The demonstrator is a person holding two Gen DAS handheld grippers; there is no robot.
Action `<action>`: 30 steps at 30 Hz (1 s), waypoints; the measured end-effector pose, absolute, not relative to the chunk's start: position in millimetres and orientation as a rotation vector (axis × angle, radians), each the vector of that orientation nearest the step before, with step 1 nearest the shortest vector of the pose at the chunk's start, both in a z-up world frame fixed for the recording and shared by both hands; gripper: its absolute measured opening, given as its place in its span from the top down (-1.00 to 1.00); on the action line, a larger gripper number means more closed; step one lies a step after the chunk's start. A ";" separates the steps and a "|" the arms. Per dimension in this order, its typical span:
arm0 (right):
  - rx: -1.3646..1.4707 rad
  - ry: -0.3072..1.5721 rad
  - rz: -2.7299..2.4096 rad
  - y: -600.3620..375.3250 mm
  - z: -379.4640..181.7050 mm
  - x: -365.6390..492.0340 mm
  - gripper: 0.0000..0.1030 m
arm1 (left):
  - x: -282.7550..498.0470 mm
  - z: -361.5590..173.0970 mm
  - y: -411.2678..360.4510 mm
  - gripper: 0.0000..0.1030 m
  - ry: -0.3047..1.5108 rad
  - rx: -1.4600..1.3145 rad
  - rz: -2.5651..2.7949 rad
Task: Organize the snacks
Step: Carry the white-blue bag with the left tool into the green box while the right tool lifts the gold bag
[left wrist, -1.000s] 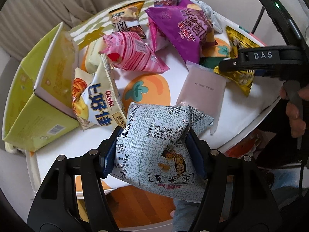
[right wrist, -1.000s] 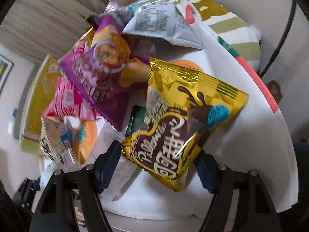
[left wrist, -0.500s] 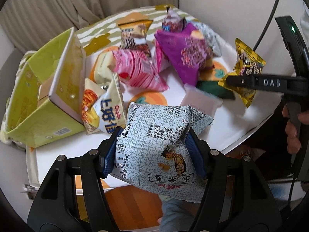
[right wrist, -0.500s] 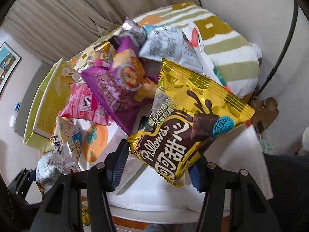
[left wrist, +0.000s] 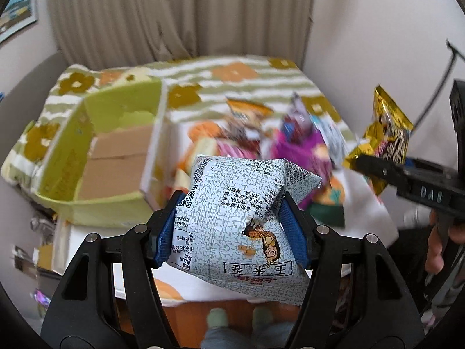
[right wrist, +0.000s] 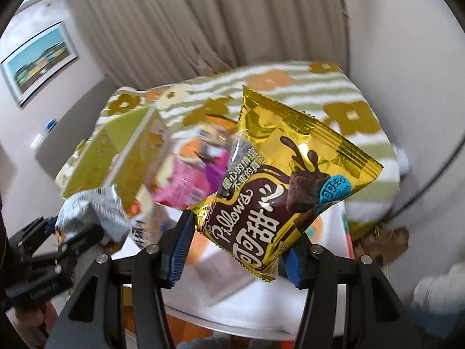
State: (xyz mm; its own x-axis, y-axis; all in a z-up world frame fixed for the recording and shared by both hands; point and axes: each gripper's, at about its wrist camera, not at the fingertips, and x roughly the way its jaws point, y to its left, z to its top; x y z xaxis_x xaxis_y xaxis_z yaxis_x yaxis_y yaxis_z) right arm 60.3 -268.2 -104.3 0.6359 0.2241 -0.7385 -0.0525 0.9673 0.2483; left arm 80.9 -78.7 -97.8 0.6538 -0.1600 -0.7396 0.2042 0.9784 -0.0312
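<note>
Crinkly speckled snack bag (left wrist: 235, 218) pinched, glossy gold foil packet (right wrist: 279, 180) clamped

Left tongs (left wrist: 232, 226) clamped, right tongs (right wrist: 237, 250) clamped, both angled down

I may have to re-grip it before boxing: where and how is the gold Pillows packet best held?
Grip the gold Pillows packet across its flat lower corner, coming from below, as the right gripper does now. The film there is thin and flat, so the pads can pinch it, while the puffed middle would likely slip or crush.
</note>
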 end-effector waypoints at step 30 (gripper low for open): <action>0.129 0.908 0.297 2.8 -88.8 287.9 0.00 | 370.6 -125.8 182.2 -0.26 0.928 0.011 -0.152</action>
